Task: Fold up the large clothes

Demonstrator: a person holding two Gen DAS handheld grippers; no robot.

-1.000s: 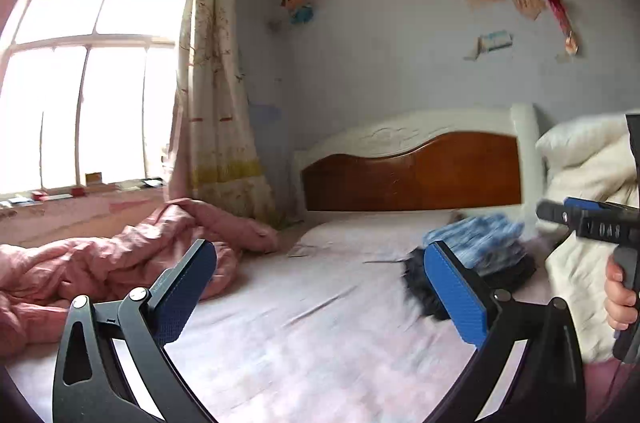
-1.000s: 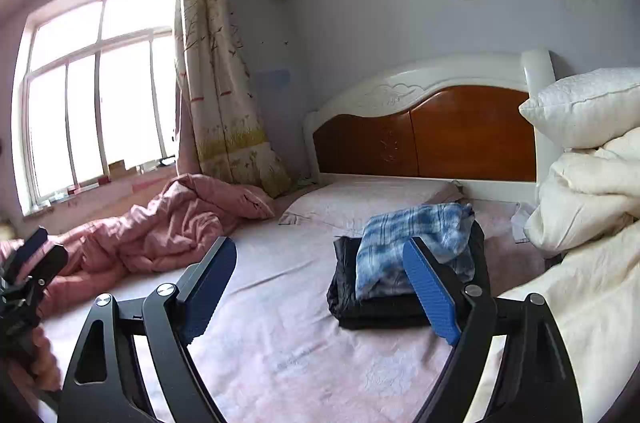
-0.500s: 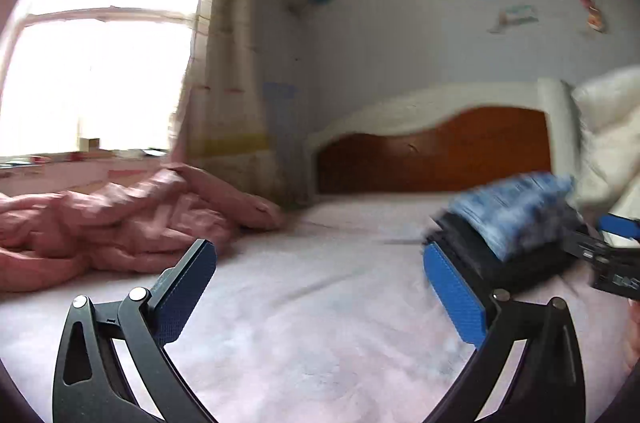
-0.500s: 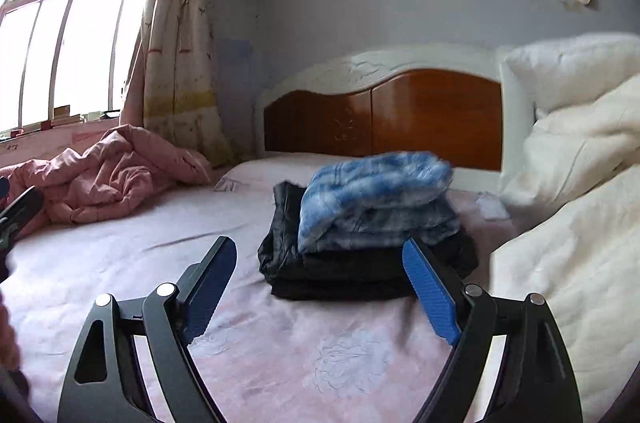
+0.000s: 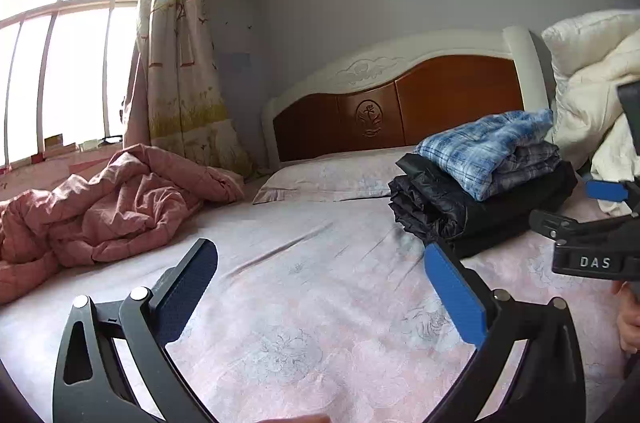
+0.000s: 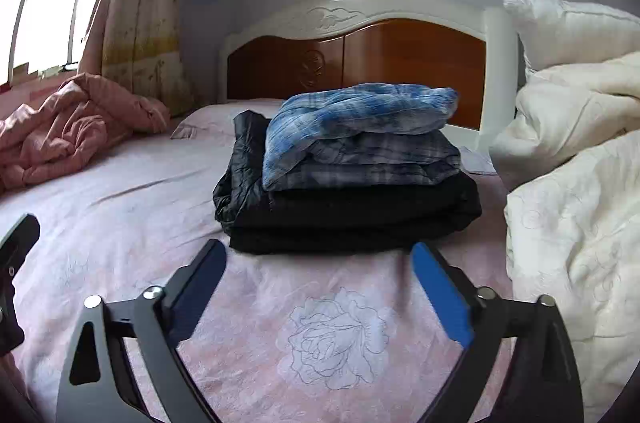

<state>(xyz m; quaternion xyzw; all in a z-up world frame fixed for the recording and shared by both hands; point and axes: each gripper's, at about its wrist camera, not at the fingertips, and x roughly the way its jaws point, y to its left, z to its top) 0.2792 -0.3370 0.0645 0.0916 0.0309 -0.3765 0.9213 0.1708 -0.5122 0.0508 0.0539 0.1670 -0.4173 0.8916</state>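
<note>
- Since the earlier frames, we are seeing both cameras sitting lower and closer to the clothes stack, which is filling more of the right wrist view; the left view is no longer blurring.
- We are counting two folded garments in one stack: a blue plaid shirt (image 6: 360, 127) lying on top of a black jacket (image 6: 352, 219), both resting on the pink bedsheet (image 6: 120, 207) near the headboard (image 6: 360, 55).
- We are holding the right gripper (image 6: 320, 287) with its two fingers spread apart, gripping nothing, just in front of the stack and not touching it.
- We are holding the left gripper (image 5: 320, 287) likewise spread and empty, over bare sheet, with the stack (image 5: 480, 191) ahead and to its right.
- We are noting one pink quilt (image 5: 100, 207) crumpled by the window (image 5: 60, 83), one curtain (image 5: 180, 63), one flat pillow (image 5: 328, 179), and cream bedding (image 6: 572, 163) piled beside the stack.
</note>
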